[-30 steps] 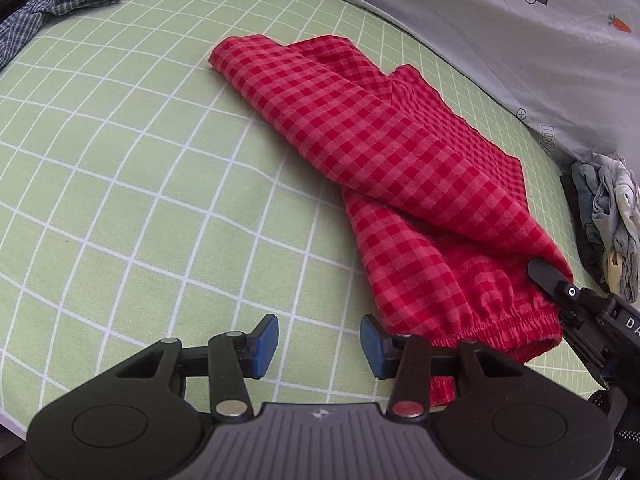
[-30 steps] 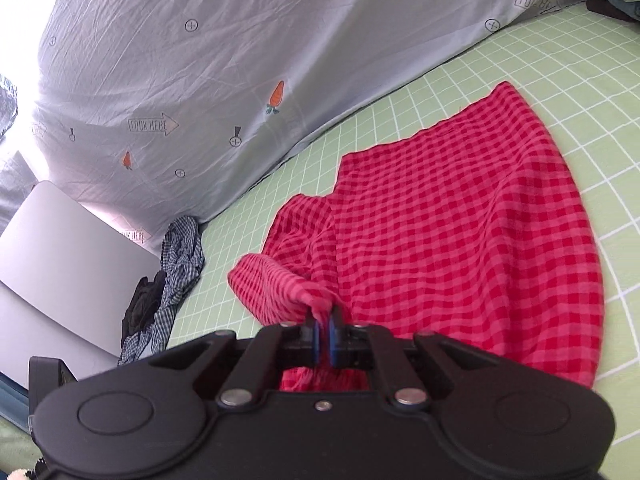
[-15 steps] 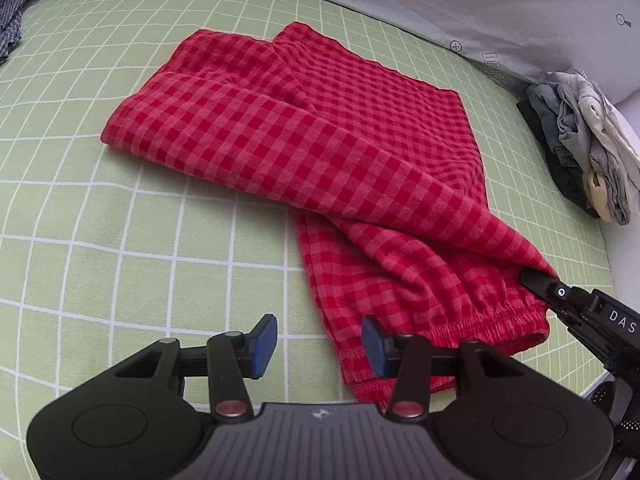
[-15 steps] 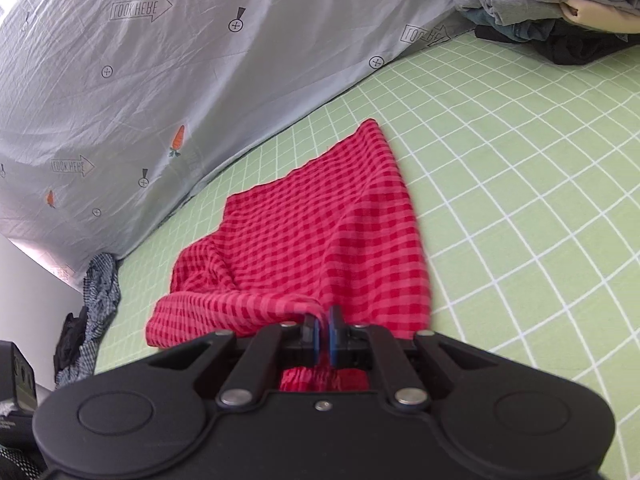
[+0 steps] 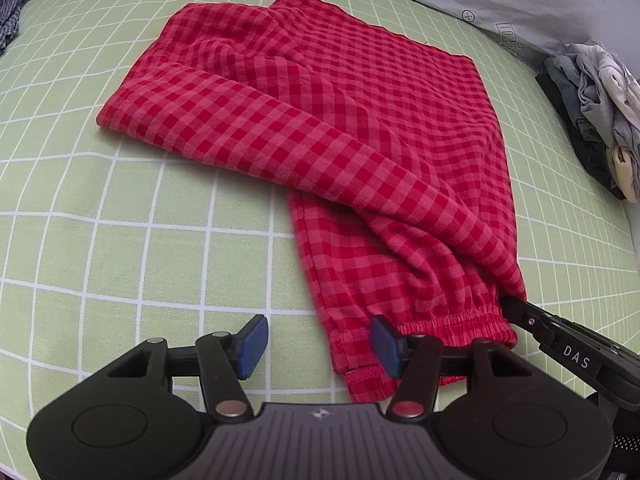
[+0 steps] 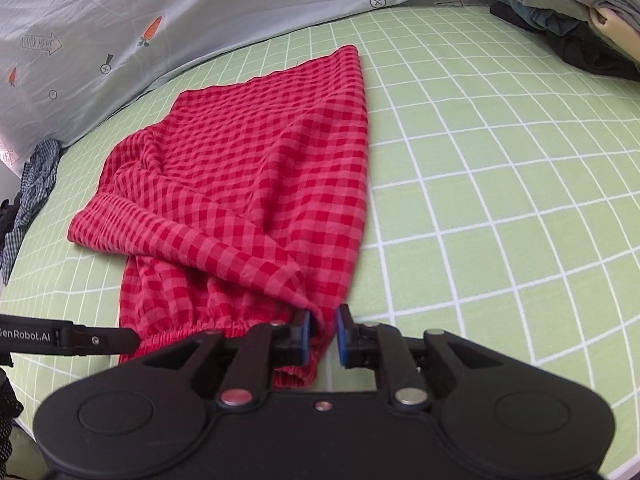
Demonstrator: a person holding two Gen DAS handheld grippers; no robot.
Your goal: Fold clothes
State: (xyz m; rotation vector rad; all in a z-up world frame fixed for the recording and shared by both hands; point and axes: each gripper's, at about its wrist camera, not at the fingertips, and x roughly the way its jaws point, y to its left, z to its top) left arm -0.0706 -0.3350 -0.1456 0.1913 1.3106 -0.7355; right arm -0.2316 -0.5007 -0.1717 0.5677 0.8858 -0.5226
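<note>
Left gripper hangs low over the bedsheet, jaws spread wide, nothing between them; its right pad sits just above the elastic waistband of the red checked trousers, likely ready to take that near corner. Right gripper: jaws parted a little, a fold of red cloth hanging in the gap against the left pad; the fabric looks to be slipping free rather than pinched, so a release after laying the leg over seems the step in hand. Ahead of both tools the trousers lie doubled, one leg draped diagonally across the other. Further off to the right, a stack of folded clothes; far left, a crumpled blue checked garment; beyond, the grey printed sheet.
</note>
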